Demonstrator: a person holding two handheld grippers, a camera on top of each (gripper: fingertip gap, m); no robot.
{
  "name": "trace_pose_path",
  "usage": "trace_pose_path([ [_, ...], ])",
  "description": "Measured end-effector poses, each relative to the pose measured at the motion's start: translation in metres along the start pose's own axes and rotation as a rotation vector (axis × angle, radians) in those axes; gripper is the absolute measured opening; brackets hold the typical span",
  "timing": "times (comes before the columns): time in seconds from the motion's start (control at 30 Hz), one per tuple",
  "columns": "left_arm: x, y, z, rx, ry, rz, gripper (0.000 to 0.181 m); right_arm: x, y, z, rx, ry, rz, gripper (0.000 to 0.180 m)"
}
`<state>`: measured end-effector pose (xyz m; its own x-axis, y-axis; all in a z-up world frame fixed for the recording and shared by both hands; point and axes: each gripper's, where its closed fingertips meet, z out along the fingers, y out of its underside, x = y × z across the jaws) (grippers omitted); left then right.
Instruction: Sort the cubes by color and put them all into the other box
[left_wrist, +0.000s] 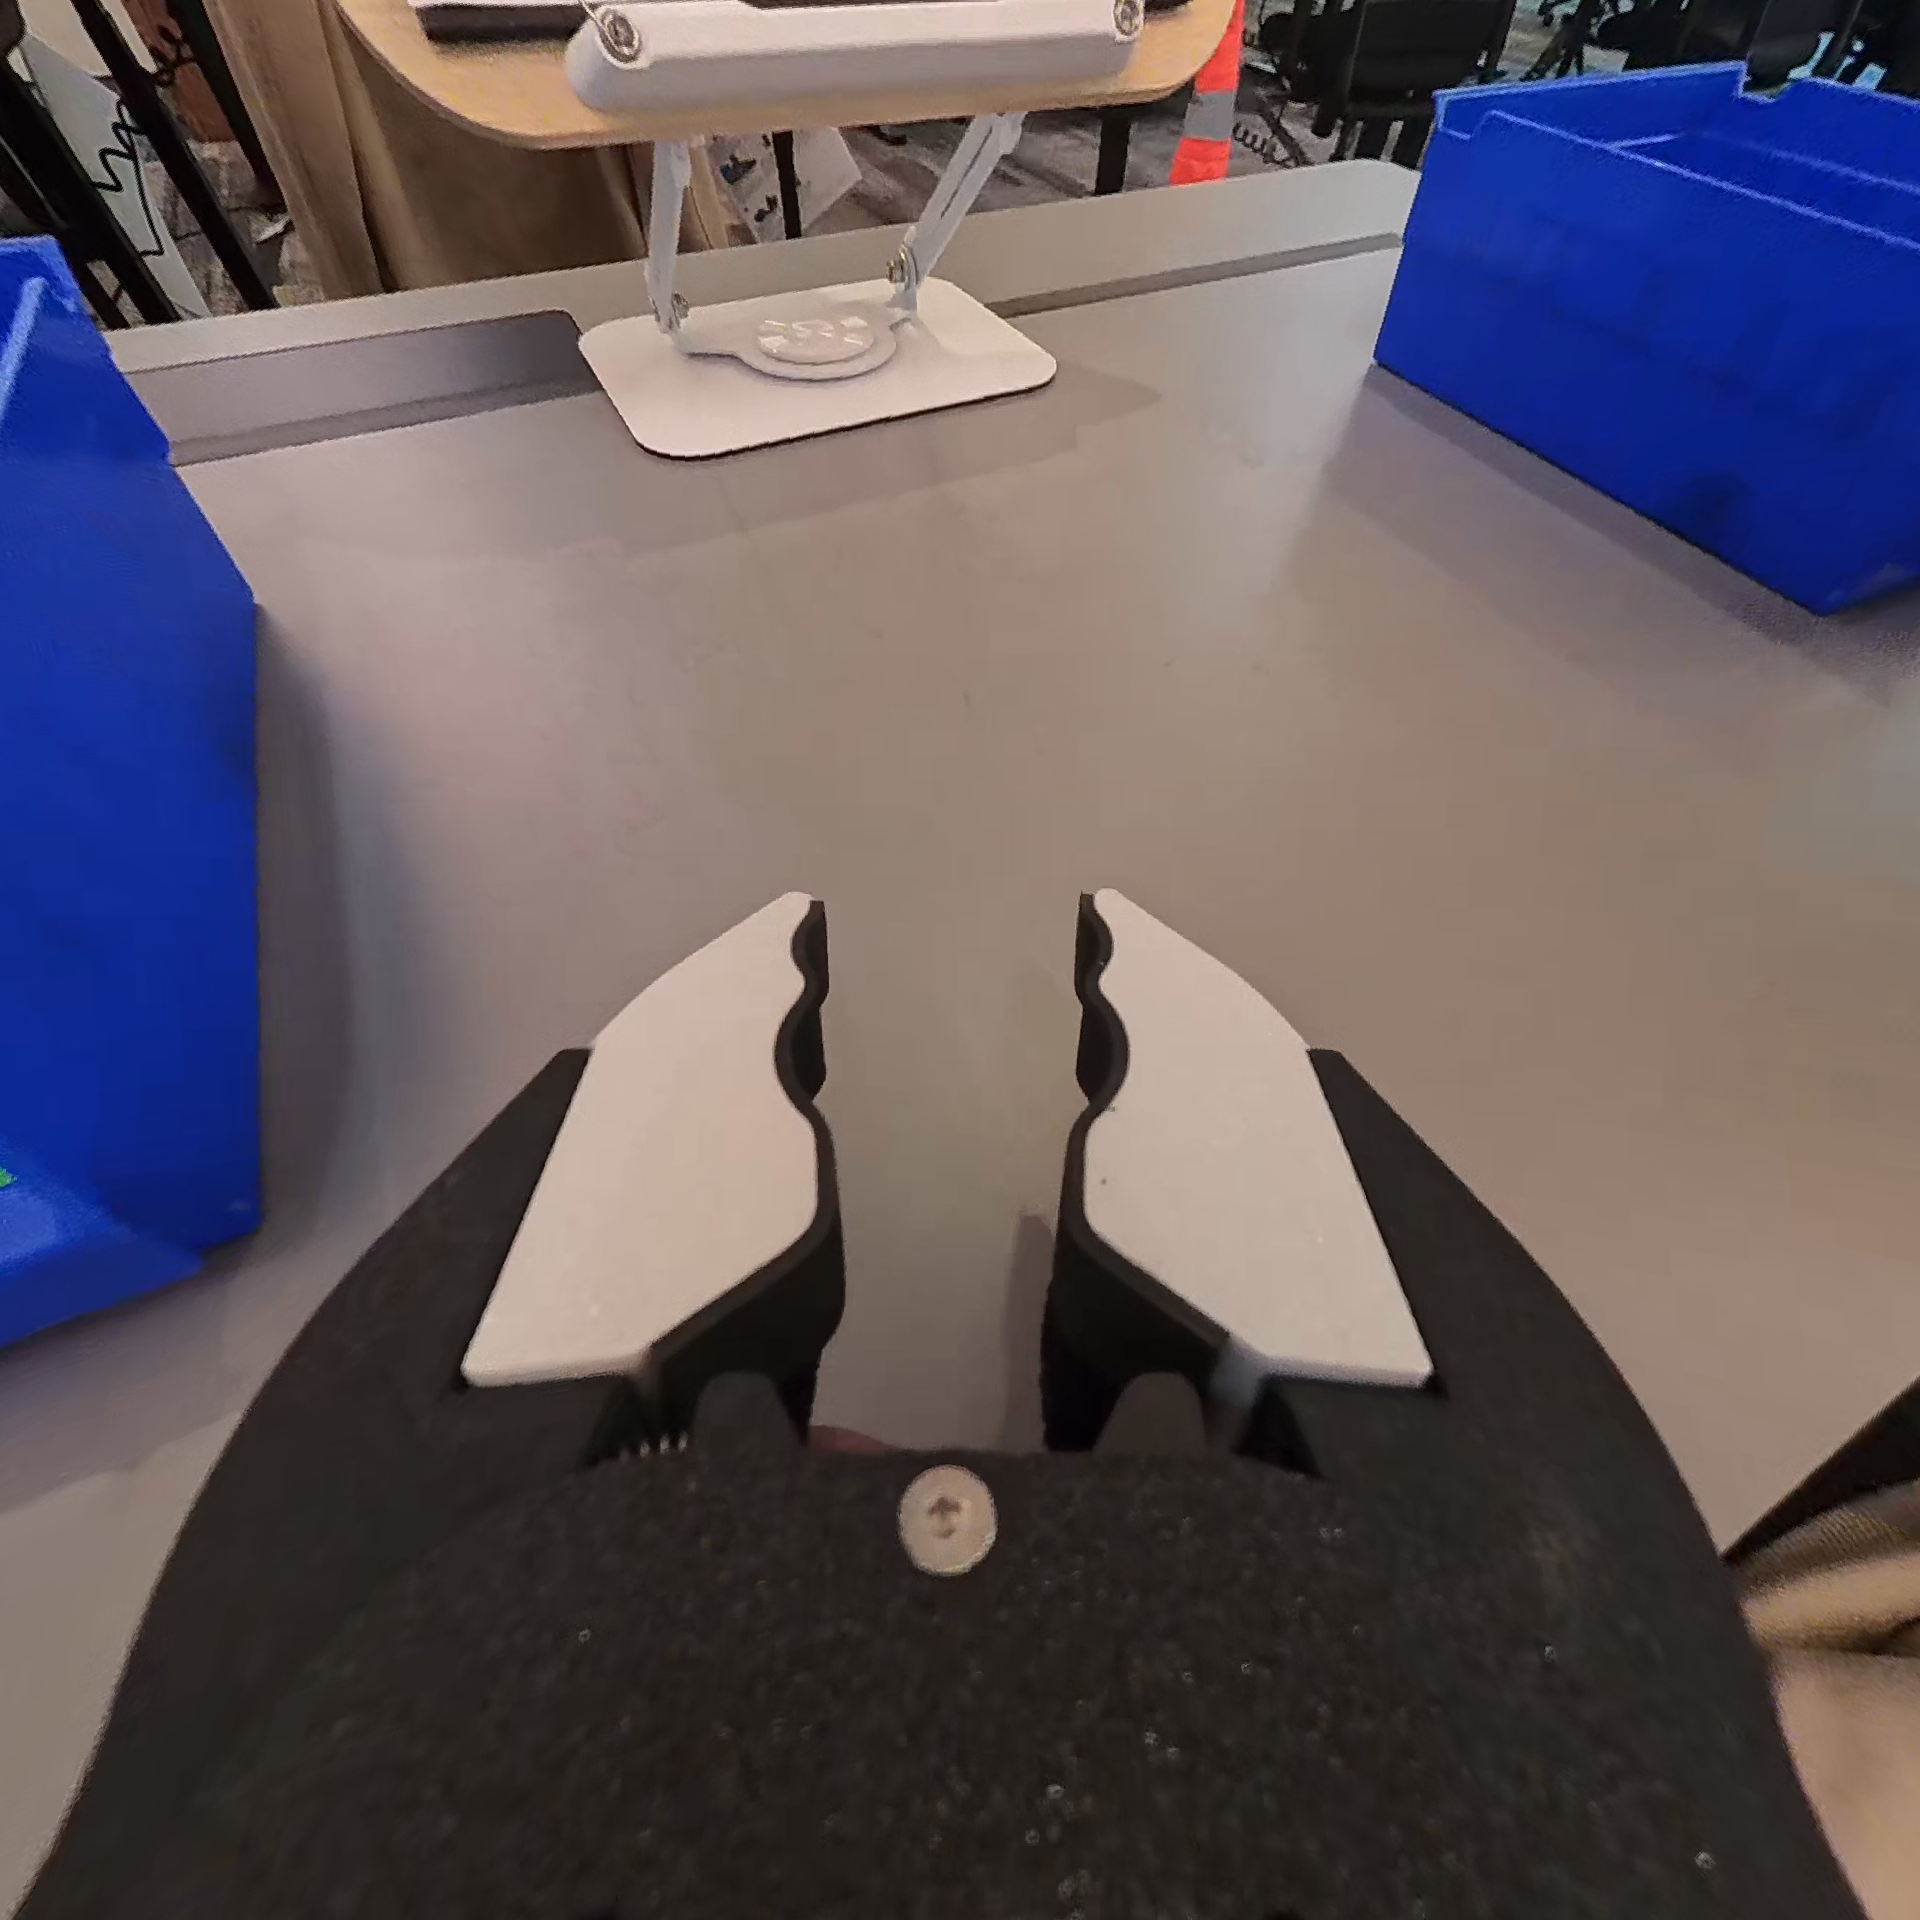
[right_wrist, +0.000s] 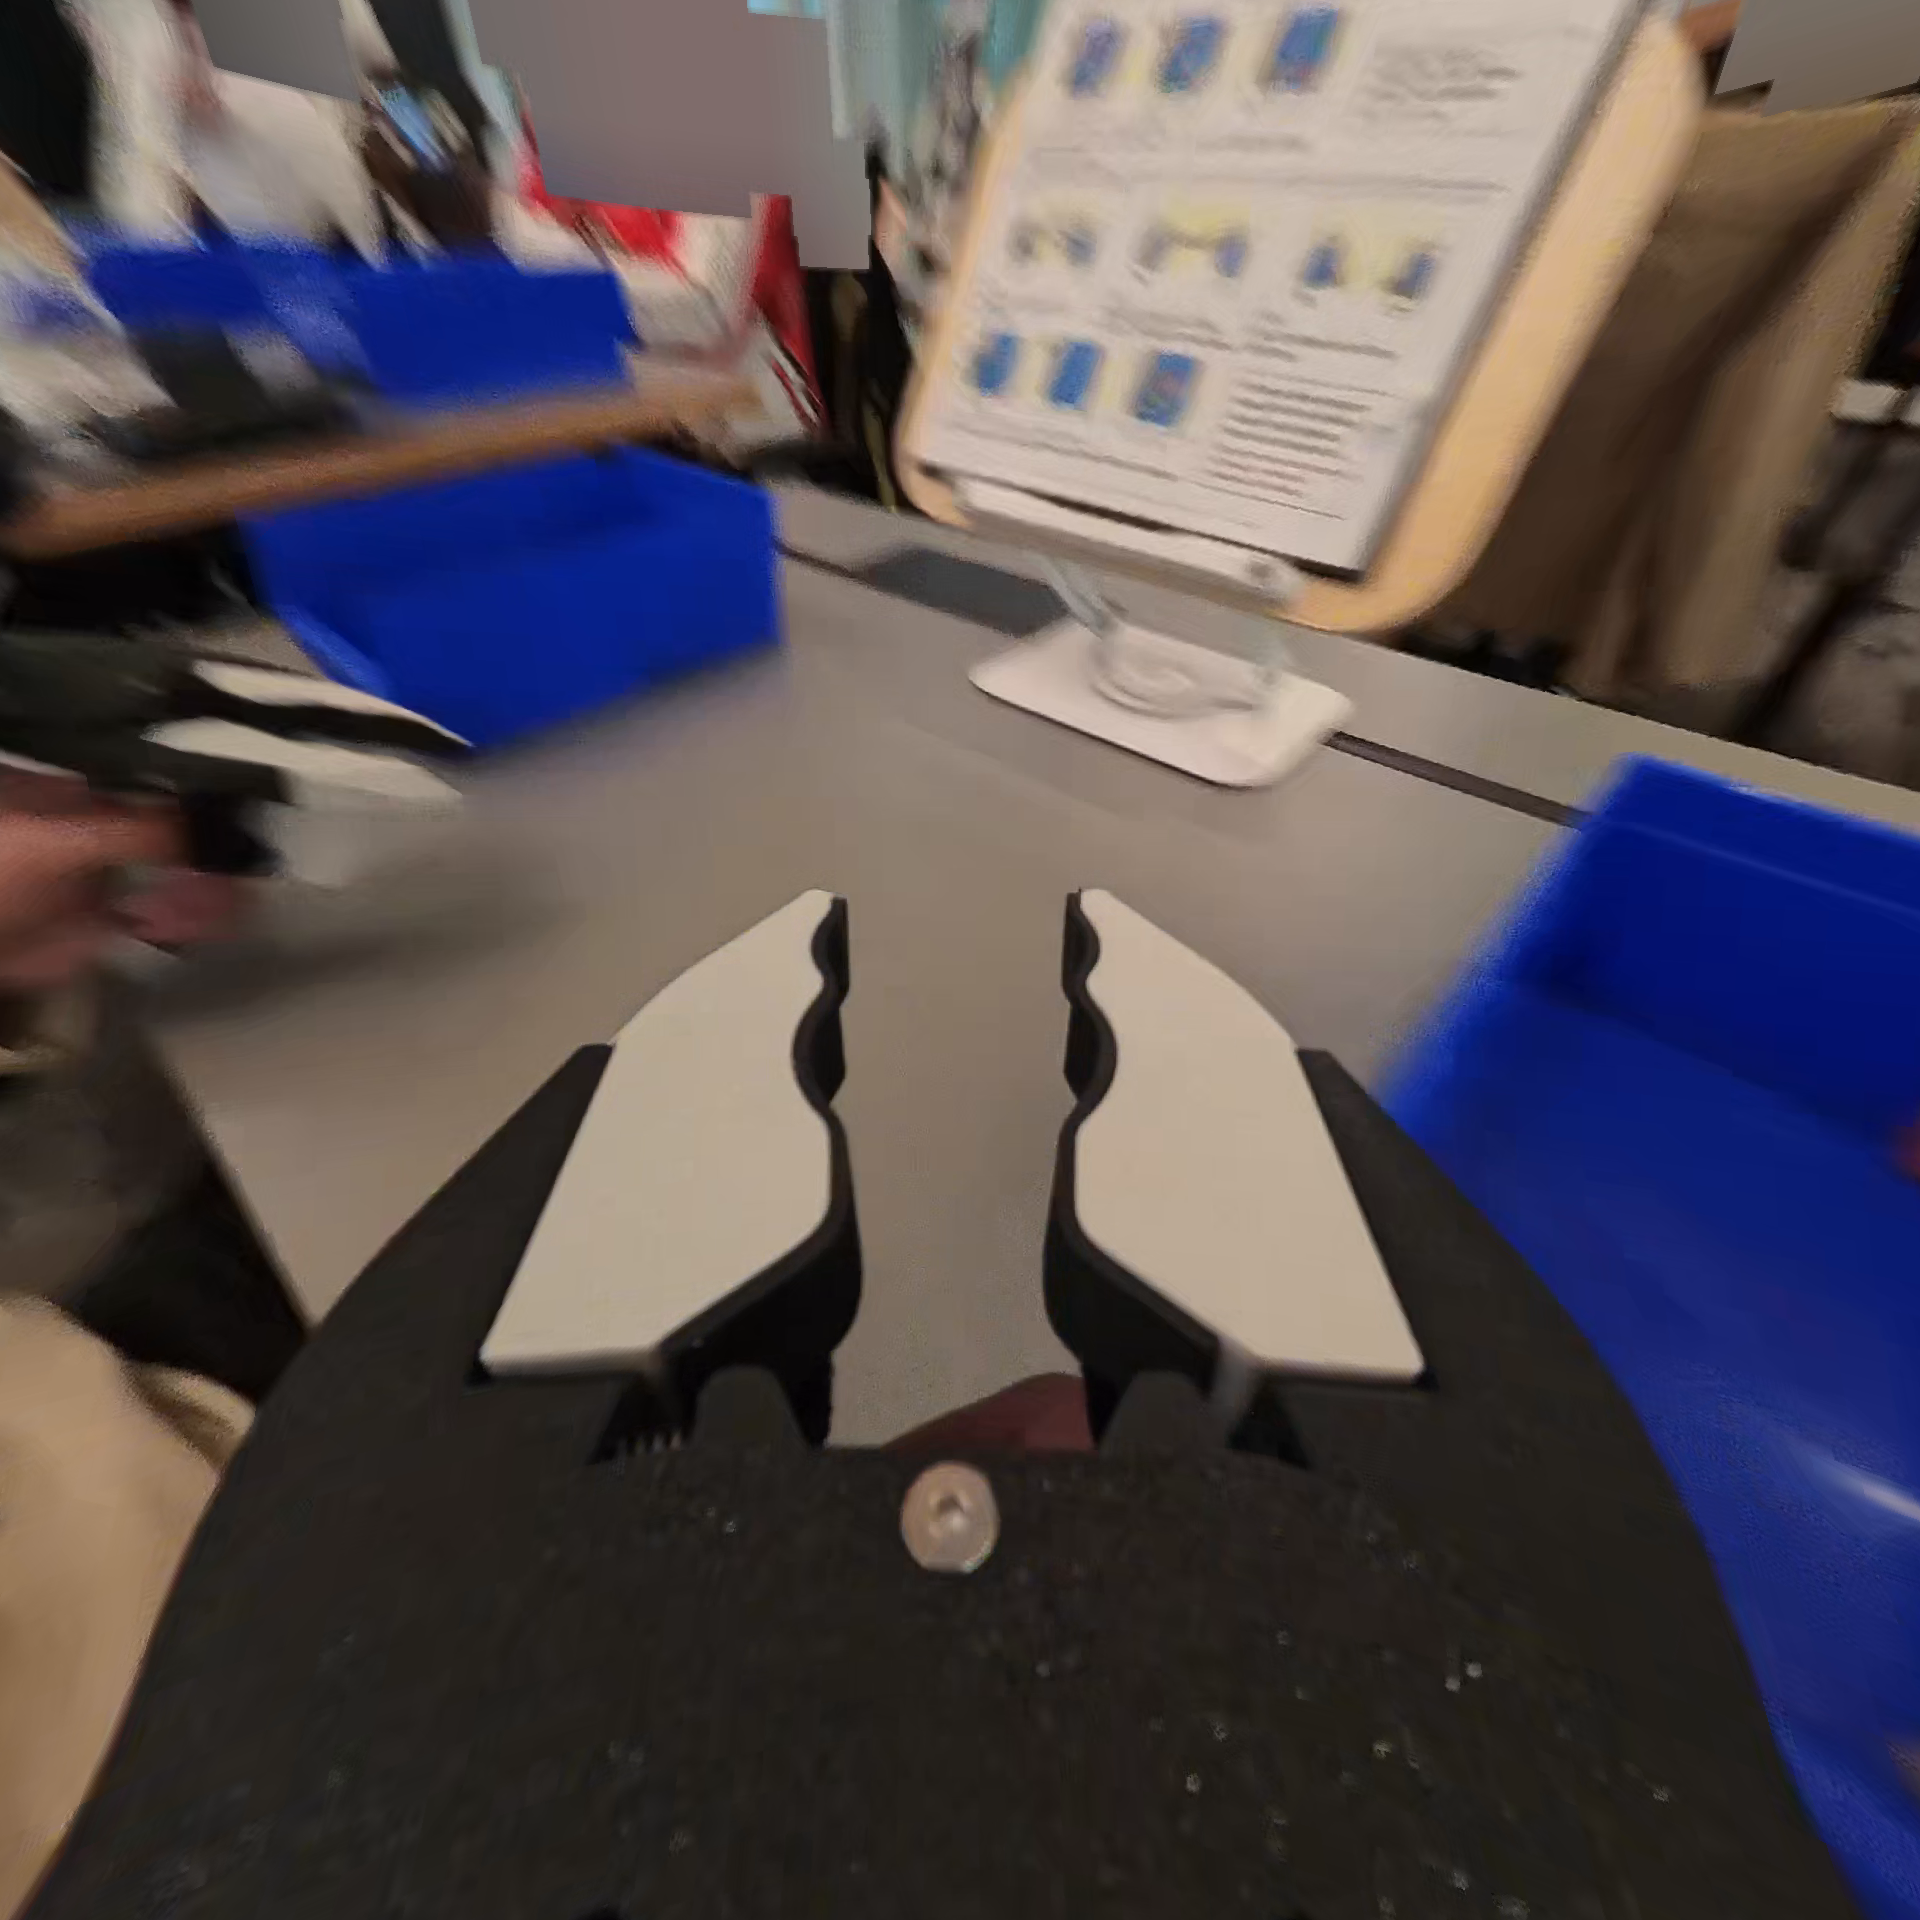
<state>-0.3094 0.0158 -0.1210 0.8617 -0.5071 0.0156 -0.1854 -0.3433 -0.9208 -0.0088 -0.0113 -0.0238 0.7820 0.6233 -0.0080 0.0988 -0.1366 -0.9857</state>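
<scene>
My left gripper (left_wrist: 951, 909) is open and empty over the bare grey table (left_wrist: 935, 644). A blue box (left_wrist: 114, 831) stands close at its left, with a speck of green low inside the left edge (left_wrist: 5, 1179). A second blue box (left_wrist: 1662, 343) stands at the far right. My right gripper (right_wrist: 956, 904) is open and empty above the table. The right view is blurred. It shows one blue box (right_wrist: 1683, 1195) close at the right and the other (right_wrist: 520, 592) at the far left, with the left gripper (right_wrist: 312, 748) beside it. No cubes show clearly.
A white stand (left_wrist: 821, 364) holding a tilted wooden board with a printed sheet (right_wrist: 1247, 270) sits at the table's far edge. A groove (left_wrist: 364, 353) runs along the back of the table. More blue bins (right_wrist: 343, 301) and people are blurred behind. My right fingertips sit around 35 centimeters from my left ones.
</scene>
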Motion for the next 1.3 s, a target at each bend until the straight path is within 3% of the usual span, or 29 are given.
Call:
trace_pose_path([
  [0.07, 0.000, 0.000, -0.002, 0.005, -0.010, -0.007, 0.045, -0.043, 0.023, 0.021, 0.060, -0.016, 0.087, 0.035],
  [0.13, 0.002, 0.000, -0.004, 0.011, -0.002, -0.017, 0.045, -0.075, 0.051, 0.043, -0.003, -0.025, 0.041, 0.040],
  [0.27, 0.005, 0.007, -0.005, -0.011, 0.009, -0.024, 0.045, -0.099, 0.064, 0.063, -0.016, 0.028, 0.003, 0.038],
  [0.57, 0.007, 0.008, -0.014, -0.048, 0.089, -0.046, 0.046, -0.097, 0.076, 0.062, -0.067, 0.073, -0.095, 0.035],
  [0.73, -0.027, -0.027, -0.068, -0.089, 0.148, -0.048, 0.047, -0.092, 0.078, 0.060, -0.083, 0.059, -0.064, 0.035],
  [0.83, -0.097, -0.043, -0.093, -0.230, 0.003, -0.053, 0.045, -0.090, 0.076, 0.060, -0.083, 0.040, -0.042, 0.035],
  [0.97, -0.166, -0.022, -0.071, -0.586, -0.067, -0.011, 0.049, -0.089, 0.076, 0.062, -0.095, 0.015, -0.038, 0.035],
  [1.1, -0.185, 0.012, -0.030, -0.839, 0.029, -0.088, 0.048, -0.090, 0.080, 0.067, -0.118, -0.013, -0.025, 0.034],
  [1.3, -0.196, 0.049, -0.009, -1.012, 0.082, -0.098, 0.048, -0.091, 0.084, 0.069, -0.133, -0.034, -0.023, 0.034],
])
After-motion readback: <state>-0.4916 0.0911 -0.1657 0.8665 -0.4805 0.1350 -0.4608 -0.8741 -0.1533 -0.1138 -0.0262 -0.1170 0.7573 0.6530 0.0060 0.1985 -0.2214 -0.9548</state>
